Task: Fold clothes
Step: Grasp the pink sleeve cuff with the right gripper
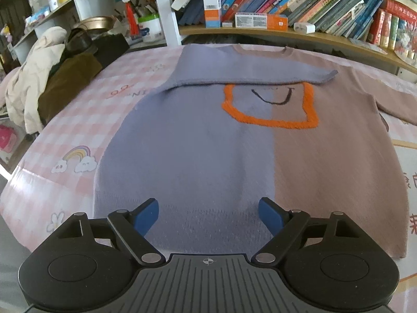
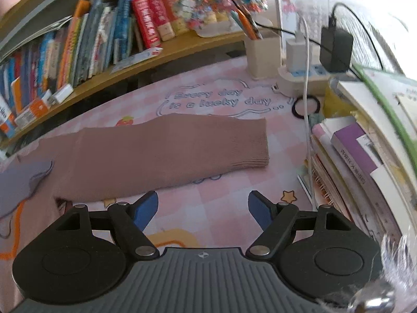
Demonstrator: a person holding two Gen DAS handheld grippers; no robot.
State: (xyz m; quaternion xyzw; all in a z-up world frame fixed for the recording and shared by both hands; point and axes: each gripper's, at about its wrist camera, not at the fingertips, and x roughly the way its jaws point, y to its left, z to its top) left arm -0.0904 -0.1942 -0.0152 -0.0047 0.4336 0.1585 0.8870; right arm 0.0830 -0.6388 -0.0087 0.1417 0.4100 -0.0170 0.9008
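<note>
Your left claw (image 1: 208, 216) is hanging released at the bottom of the left wrist view, its blue pads (image 1: 147, 216) standing wide apart with nothing between them, just above the hem of the sweater (image 1: 198, 146). The sweater is lying flat across the middle of that frame on the pink checked table (image 1: 78, 120), its left half grey-blue and its right half brown, with an orange outline and a dark smile (image 1: 271, 96) on the chest. The grey-blue sleeve (image 1: 234, 70) is lying folded across the upper chest, its cuff reaching the brown side. Your right claw (image 2: 203, 210) is also released, nothing between its pads, sitting low in the right wrist view over bare table cover. Just above it the brown sleeve (image 2: 161, 154) is stretching flat from the left edge toward the centre right, cuff pointing right. Beyond the sleeve, printed lettering (image 2: 219, 99) is showing on the cover. A bookshelf (image 2: 86, 41) is filling the upper left, a power strip with chargers (image 2: 307, 75) is sitting at upper right, and stacked books (image 2: 365, 156) are crowding the right edge.
</note>
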